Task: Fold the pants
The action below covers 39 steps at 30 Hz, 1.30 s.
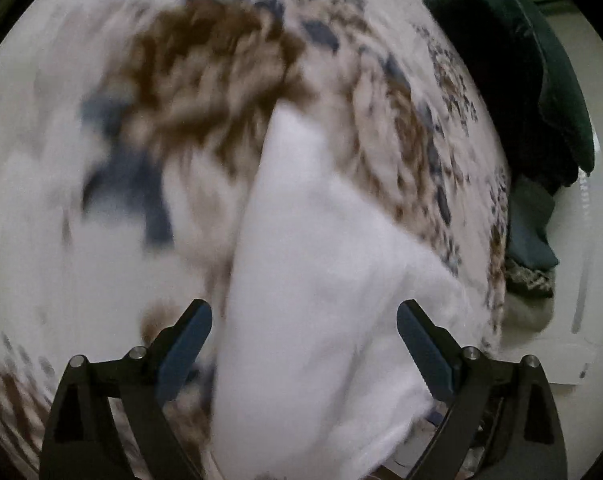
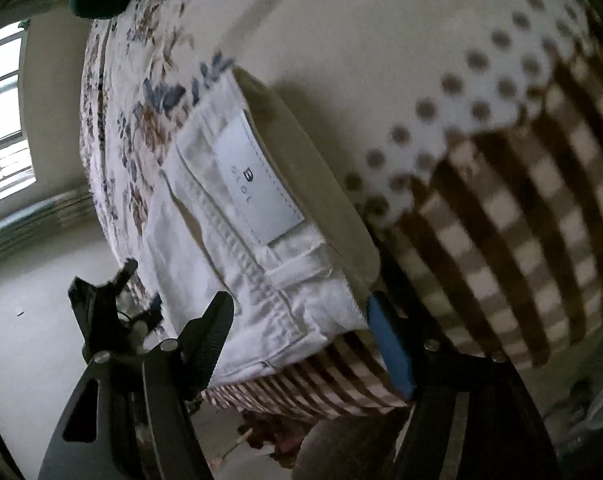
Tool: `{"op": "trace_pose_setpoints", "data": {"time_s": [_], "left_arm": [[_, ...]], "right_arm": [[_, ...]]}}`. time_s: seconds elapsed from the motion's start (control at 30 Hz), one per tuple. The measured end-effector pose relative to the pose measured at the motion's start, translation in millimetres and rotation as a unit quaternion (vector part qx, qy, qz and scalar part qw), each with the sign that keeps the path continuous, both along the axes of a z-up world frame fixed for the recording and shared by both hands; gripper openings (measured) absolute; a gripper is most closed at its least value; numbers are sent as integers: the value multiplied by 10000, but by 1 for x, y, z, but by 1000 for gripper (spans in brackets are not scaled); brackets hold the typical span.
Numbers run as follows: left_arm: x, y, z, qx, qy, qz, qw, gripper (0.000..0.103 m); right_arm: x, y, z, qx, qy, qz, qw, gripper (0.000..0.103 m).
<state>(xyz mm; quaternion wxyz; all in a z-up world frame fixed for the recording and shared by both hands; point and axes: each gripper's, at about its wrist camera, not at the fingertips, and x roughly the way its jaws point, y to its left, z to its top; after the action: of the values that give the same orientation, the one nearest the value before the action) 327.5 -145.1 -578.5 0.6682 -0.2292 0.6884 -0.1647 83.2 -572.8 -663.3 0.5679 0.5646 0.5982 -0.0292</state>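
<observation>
Presently: white pants (image 2: 237, 216), one item, lying on the bed, waistband end at the bed's corner over the checked cover (image 2: 513, 248). Sewn label patch (image 2: 257, 184) faces up at the waistband; a belt loop (image 2: 297, 272) sits just beside it.

Right gripper (image 2: 297, 320): jaws spread wide, straddling the waistband corner, neither pad seen pressing cloth. Likely placed to take that corner for a fold.

Left gripper (image 1: 305, 344): jaws likewise parted, a white fold of the pants (image 1: 321, 280) lying between them, ungrasped as far as the blurred view shows. Probably lined up on the leg end.

Beyond the pants: floral bedspread (image 1: 205, 92) underneath; dotted sheet (image 2: 501, 80) beside the checked cover; dark green bundle (image 1: 513, 80) at the bed's far edge; window (image 2: 5, 120) off past the bed.
</observation>
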Motion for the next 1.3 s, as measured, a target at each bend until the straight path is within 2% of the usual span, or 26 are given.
{"op": "trace_pose_setpoints", "data": {"time_s": [0.1, 0.17, 0.23, 0.3, 0.43, 0.5, 0.63, 0.73, 0.8, 0.9, 0.93, 0.97, 1.0, 1.03, 1.1, 1.17, 1.3], "left_arm": [[-22, -5, -16, -103, 297, 77, 9995, 94], [-29, -7, -26, -79, 468, 83, 9988, 94], [-32, -11, -31, -94, 525, -1, 9986, 94], [-33, -18, -33, -57, 473, -199, 9987, 95], [-37, -19, -37, -114, 478, -415, 9979, 95], [-37, -17, -41, -156, 519, -427, 9976, 97], [-35, -12, -43, -255, 569, -364, 9974, 97], [-35, -8, -47, -388, 616, -296, 9969, 97], [-36, -8, -50, -437, 627, -297, 9966, 97], [-35, -8, -52, -430, 596, -313, 9968, 97], [-35, -8, -49, -429, 542, -284, 9972, 94], [-35, -9, -46, -431, 457, -280, 9976, 71], [-36, -12, -41, -407, 321, -372, 9980, 56], [-38, -17, -32, -337, 154, -561, 9977, 51], [-41, -19, -17, -372, -36, -639, 9973, 36], [-38, -18, -3, -440, -150, -641, 9969, 32], [-22, -12, 45, -609, -483, -566, 9954, 30]], "right_arm": [[-11, -3, -12, 148, 171, -315, 9992, 72], [-24, -1, -5, -1, 294, -288, 9992, 72], [-33, 4, 3, 15, 160, -180, 9997, 72], [-34, 16, -1, 277, -10, 66, 9996, 76], [-16, 45, -34, 789, -156, 157, 9966, 76], [2, 59, -53, 884, -330, 90, 9955, 77], [26, 68, -54, 801, -680, -396, 9937, 81], [25, 64, -48, 999, -1031, -917, 9854, 81], [33, 68, -50, 707, -848, -553, 9923, 81], [41, 77, -59, 633, -817, -305, 9942, 81], [41, 78, -55, 612, -850, -312, 9940, 80], [42, 79, -50, 521, -874, -237, 9945, 69], [40, 83, -44, 362, -891, -81, 9953, 52], [38, 89, -35, 272, -954, -1, 9951, 47], [39, 94, -19, 145, -991, 24, 9950, 40], [45, 99, 3, -11, -1083, 85, 9941, 38], [72, 106, 62, -265, -1458, 218, 9887, 36]]}}
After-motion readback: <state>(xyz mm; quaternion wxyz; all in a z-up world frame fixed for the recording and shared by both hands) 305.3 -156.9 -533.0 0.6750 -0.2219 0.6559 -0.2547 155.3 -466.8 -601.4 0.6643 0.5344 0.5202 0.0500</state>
